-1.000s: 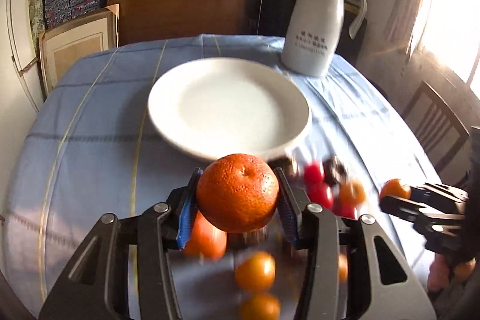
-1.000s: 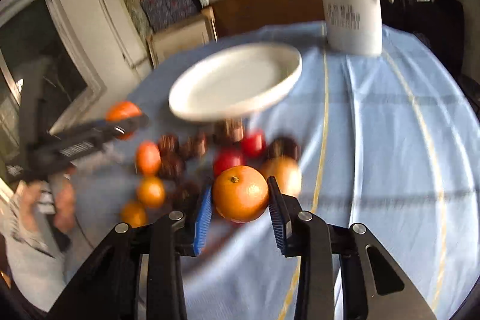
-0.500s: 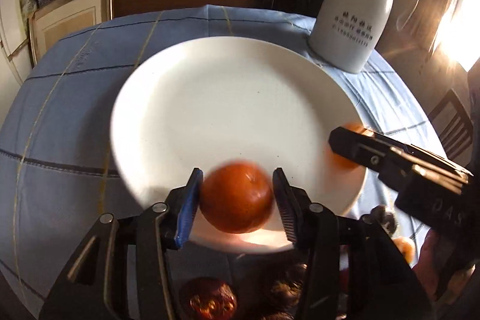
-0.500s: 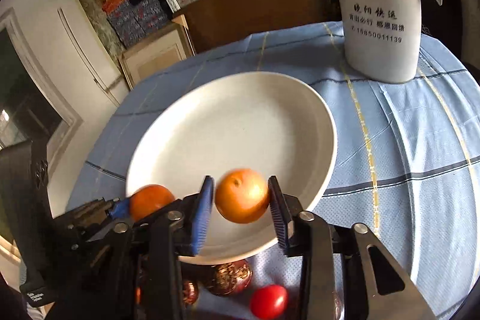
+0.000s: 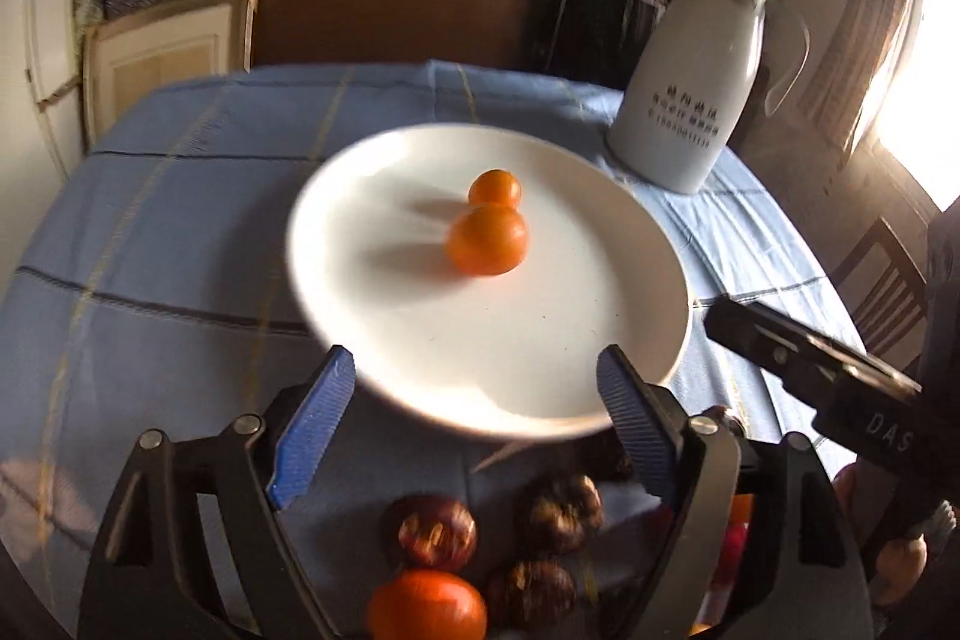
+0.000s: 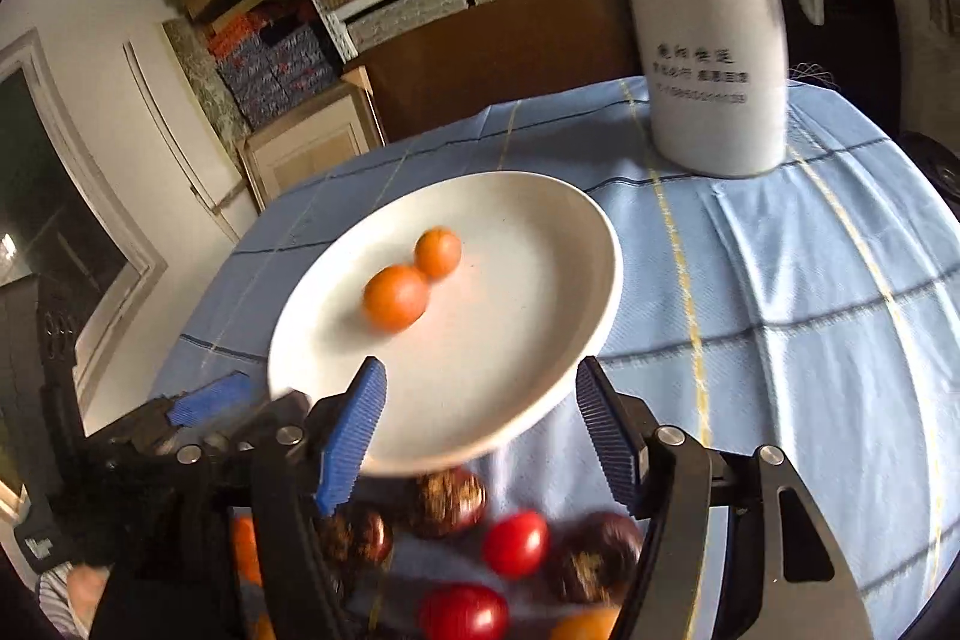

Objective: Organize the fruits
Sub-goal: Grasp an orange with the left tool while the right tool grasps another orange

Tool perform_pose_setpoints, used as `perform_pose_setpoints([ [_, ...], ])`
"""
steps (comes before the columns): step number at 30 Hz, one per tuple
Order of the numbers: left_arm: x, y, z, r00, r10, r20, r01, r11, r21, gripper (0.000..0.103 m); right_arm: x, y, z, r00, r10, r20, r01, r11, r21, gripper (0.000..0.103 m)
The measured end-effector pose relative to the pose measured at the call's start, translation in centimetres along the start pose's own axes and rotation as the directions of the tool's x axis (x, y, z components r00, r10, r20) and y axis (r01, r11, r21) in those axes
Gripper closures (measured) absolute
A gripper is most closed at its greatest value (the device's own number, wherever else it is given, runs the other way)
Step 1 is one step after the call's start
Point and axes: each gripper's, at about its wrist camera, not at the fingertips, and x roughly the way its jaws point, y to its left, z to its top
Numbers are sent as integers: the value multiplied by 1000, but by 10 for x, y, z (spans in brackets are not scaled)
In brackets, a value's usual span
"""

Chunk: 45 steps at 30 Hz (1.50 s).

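Two oranges lie side by side on the white plate (image 5: pixel 540 352): a larger one (image 5: pixel 487 241) in front and a smaller one (image 5: pixel 495 189) behind it. They also show in the right wrist view, the larger (image 6: pixel 396 296) and the smaller (image 6: pixel 438 252), on the plate (image 6: pixel 540 340). My left gripper (image 5: pixel 477 418) is open and empty over the plate's near rim. My right gripper (image 6: pixel 480 430) is open and empty at the near rim too. The left gripper (image 6: pixel 198 406) appears at the lower left of the right wrist view.
Loose fruit lies on the blue tablecloth below the grippers: dark brown fruits (image 5: pixel 429 532), an orange (image 5: pixel 426 607), red tomatoes (image 6: pixel 516 544). A white jug (image 5: pixel 690 112) stands behind the plate at the right. Shelves and boxes fill the background. A chair (image 5: pixel 882 280) stands right.
Both grippers have opened and let go of their oranges, which now lie on the plate. Both grippers have drawn back toward the plate's near rim.
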Motion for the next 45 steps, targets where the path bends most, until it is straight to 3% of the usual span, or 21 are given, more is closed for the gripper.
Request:
perform_pose_setpoints([
  [4,-30,2,-34,998,47,44,-48,999,22,14,-27,-8,-32,1000,-21,24,21,1000,-8,28],
  [8,-49,12,-83,996,90,17,-91,996,20,14,-54,-14,-69,1000,-24,17,24,1000,-20,27],
  [14,-71,18,-126,1000,14,-8,-14,1000,-15,14,-81,-7,-111,1000,-3,3,3,997,-76,25],
  [18,-85,4,-146,998,-53,-20,54,998,39,14,-94,2,-127,999,34,-6,-34,993,-115,25],
  [21,-93,-3,-151,997,-83,4,82,994,72,13,-96,13,-139,995,80,-54,-87,983,-159,25],
  [24,-82,-12,-152,994,-93,-61,99,991,91,14,-95,21,-144,991,99,-86,-114,974,-194,25],
  [28,-76,-19,-149,992,-88,-91,98,988,115,14,-85,22,-145,986,96,-139,-121,975,-184,25],
  [33,-60,-17,-152,984,-41,-172,61,992,113,13,-71,23,-145,974,102,-202,-137,976,-169,25],
  [38,-58,-24,-152,984,7,-176,19,989,146,14,-61,25,-142,973,93,-213,-126,981,-145,26],
  [41,-57,-25,-152,985,8,-174,18,989,148,15,-58,27,-143,970,95,-224,-128,982,-141,31],
  [45,-61,-19,-148,988,-30,-148,46,994,104,51,-56,21,-141,965,123,-230,-149,984,-99,64],
])
